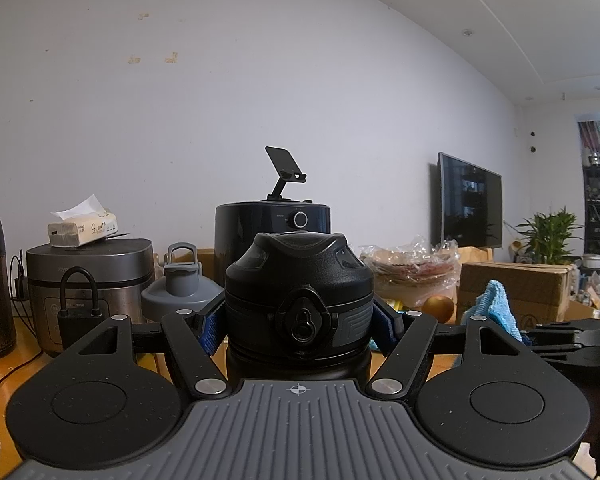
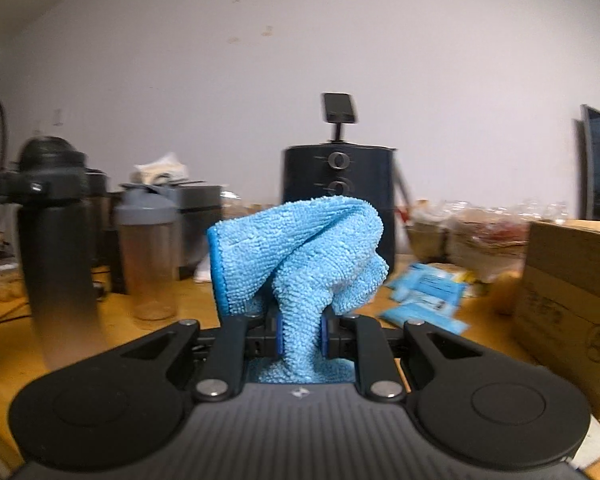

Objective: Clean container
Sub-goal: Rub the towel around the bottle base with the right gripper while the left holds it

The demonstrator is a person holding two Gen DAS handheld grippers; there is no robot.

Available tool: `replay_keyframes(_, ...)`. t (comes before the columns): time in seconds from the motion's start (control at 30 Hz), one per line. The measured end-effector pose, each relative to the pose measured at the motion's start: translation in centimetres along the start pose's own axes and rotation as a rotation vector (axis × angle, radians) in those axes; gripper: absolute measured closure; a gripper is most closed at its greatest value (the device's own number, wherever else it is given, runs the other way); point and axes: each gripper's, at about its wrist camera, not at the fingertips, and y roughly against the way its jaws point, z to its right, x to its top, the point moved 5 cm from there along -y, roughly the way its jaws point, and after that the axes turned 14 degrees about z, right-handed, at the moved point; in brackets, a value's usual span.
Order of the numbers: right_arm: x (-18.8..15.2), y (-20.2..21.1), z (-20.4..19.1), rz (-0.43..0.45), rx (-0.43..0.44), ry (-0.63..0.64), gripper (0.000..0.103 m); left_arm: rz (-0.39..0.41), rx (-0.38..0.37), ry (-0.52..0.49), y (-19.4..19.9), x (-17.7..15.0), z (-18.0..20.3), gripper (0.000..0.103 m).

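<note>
Bottle (image 1: 298, 300) — black, lid on, upright, clamped at the neck between the blue pads of the left hand-held gripper (image 1: 298, 320), held above the wooden counter (image 1: 4, 364). Right hand-held gripper (image 2: 300, 336) is pressed nearly together, pinching a blue cloth (image 2: 300, 248) that bunches up past its fingers. In the right view the bottle sits far left, well apart from the cloth. Step in hand looks like bringing the cloth over to wipe the bottle's side. To do it well: keep the bottle steady and upright, lead with the loose bunched part of the cloth — not the fingers — and steer clear of the shaker cup (image 2: 150, 256) just right of it.
</note>
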Motion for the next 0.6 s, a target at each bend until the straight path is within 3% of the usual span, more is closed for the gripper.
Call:
replay_keyframes(0.13,-0.45,-0.11,0.55,-0.002,-0.030,0.004,0.091,-0.001,0.002,-0.001,-0.07,-0.05,0.04,0.035)
replay_keyframes(0.6,-0.68,-0.49,0.60,-0.016,-0.017,-0.018,0.090,-0.001,0.003,-0.003,-0.02,-0.16,0.00,0.035)
